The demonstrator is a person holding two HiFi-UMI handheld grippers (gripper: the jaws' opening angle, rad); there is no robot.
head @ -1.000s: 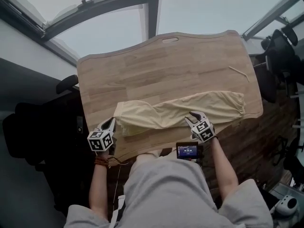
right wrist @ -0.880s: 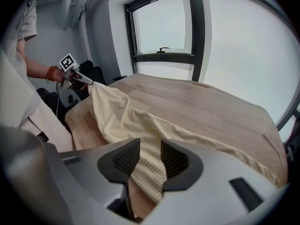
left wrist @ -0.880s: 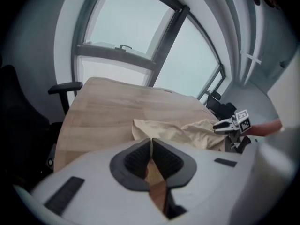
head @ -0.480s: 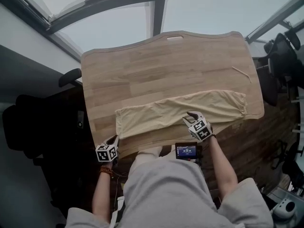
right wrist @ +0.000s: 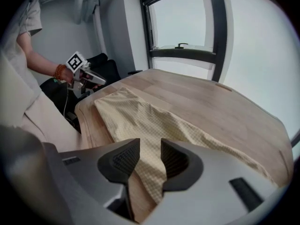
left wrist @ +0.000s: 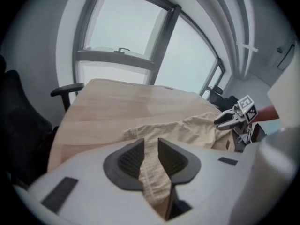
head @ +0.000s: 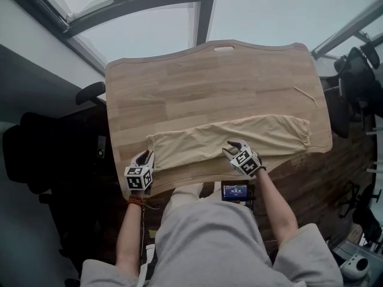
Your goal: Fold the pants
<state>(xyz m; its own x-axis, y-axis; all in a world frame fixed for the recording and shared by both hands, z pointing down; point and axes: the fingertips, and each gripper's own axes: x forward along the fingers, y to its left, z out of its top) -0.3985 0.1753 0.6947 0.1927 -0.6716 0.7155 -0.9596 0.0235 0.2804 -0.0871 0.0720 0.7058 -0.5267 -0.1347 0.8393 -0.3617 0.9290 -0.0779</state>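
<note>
Your left gripper (left wrist: 150,157): jaws have just been opening, now partly open, pants (head: 257,133) waistband in the gap, pads not pressing; right gripper (right wrist: 150,159): jaws apart over the near fabric edge, unclamped; pants lie flat across the lower frame along the table's (head: 197,82) near edge; open wood above.

No readable words, small lit screen (head: 236,191) at six o'clock with figures too small to read, black-and-white square markers on left tongs (head: 146,156) and right tongs (head: 231,147)
</note>
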